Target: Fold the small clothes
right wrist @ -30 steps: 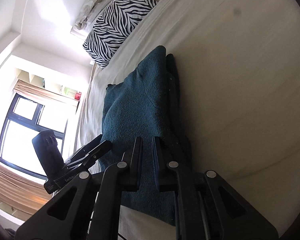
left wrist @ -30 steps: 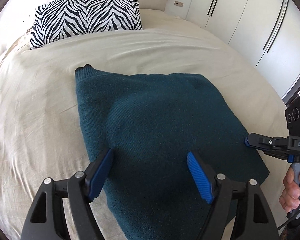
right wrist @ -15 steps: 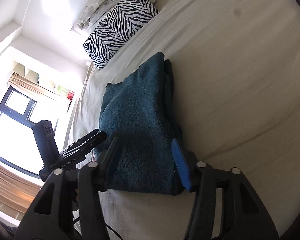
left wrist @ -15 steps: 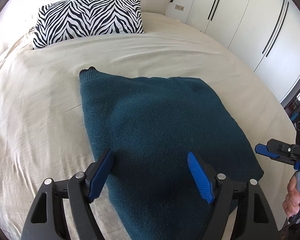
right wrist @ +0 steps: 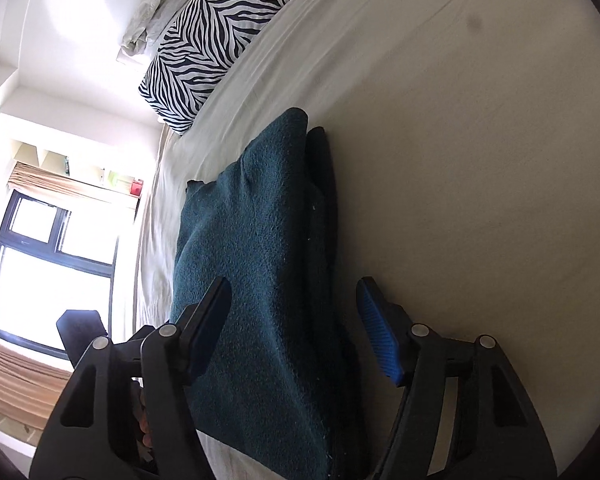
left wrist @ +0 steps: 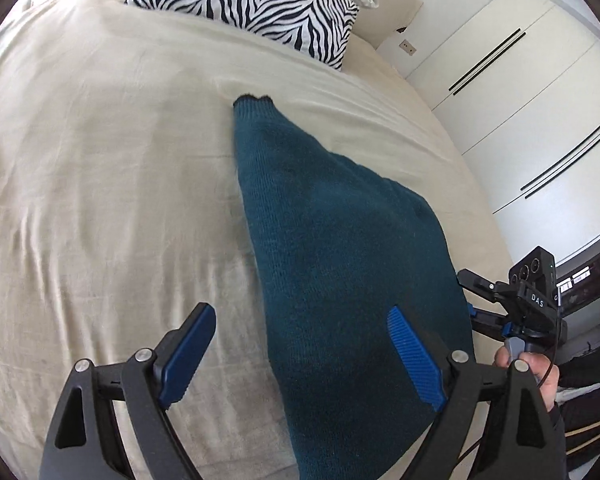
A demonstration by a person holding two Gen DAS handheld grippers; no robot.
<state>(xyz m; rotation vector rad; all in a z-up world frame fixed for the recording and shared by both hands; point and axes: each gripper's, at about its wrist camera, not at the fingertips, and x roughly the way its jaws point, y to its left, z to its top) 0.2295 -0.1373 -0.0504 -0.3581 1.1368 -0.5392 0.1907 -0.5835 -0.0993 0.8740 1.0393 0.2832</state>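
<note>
A dark teal knitted sweater (left wrist: 340,248) lies folded in layers on the beige bed sheet (left wrist: 100,200). My left gripper (left wrist: 300,356) is open and empty, hovering over the sweater's near left edge. My right gripper (right wrist: 296,328) is open and empty, its jaws standing either side of the sweater's (right wrist: 260,260) near right edge, where the stacked layers show. The right gripper also shows in the left wrist view (left wrist: 484,300), at the sweater's right side.
A zebra-striped pillow (left wrist: 252,4) and crumpled white bedding (right wrist: 156,12) lie at the head of the bed. White wardrobe doors (left wrist: 520,92) stand to the right of the bed. A window (right wrist: 48,264) is on the far side.
My right gripper has opened; a second ago it was shut at the sweater's edge. My left gripper has swung left and tilted, still open. The sweater lies as before.
</note>
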